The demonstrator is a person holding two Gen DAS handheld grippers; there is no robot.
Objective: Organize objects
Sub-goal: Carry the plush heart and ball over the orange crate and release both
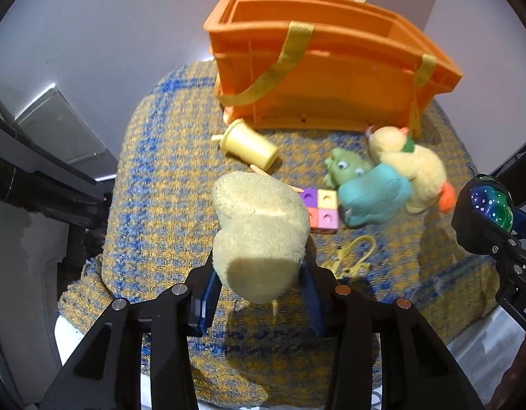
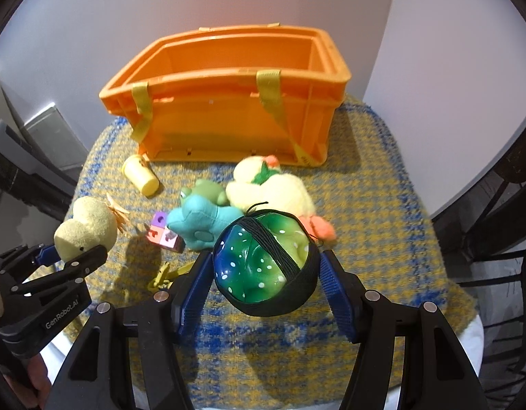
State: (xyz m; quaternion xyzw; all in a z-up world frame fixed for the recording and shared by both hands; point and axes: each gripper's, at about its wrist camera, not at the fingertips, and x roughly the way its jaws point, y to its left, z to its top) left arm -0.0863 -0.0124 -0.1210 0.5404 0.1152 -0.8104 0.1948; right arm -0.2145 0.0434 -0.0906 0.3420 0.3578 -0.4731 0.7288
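Left hand-held gripper (image 1: 259,280) is pinching a pale yellow plush toy (image 1: 259,235), both blue pads pressed into its lower end, toy lifted clear of the tabletop (image 1: 153,177) (its shadow falls on the cloth below). Right hand-held gripper (image 2: 264,273) is clamped on a green-blue squishy ball (image 2: 259,263) wrapped in a black band, also held above the cloth.

Orange crate (image 2: 229,116) with yellow straps stands upright at the back of the tabletop, open top; what shows of its inside looks bare from the right wrist view.

On the yellow-blue woven cloth in front of the crate:
- yellow cup (image 2: 140,174) on its side, near the crate's left corner
- green frog toy (image 2: 208,193) touching a teal plush (image 2: 201,225)
- yellow duck plush (image 2: 273,191) with orange feet, just beside both
- block of 4 pastel cubes (image 1: 321,208) touching the teal plush
- small yellow clip-like piece (image 2: 160,276), nearest the grippers (shape hard to make out)
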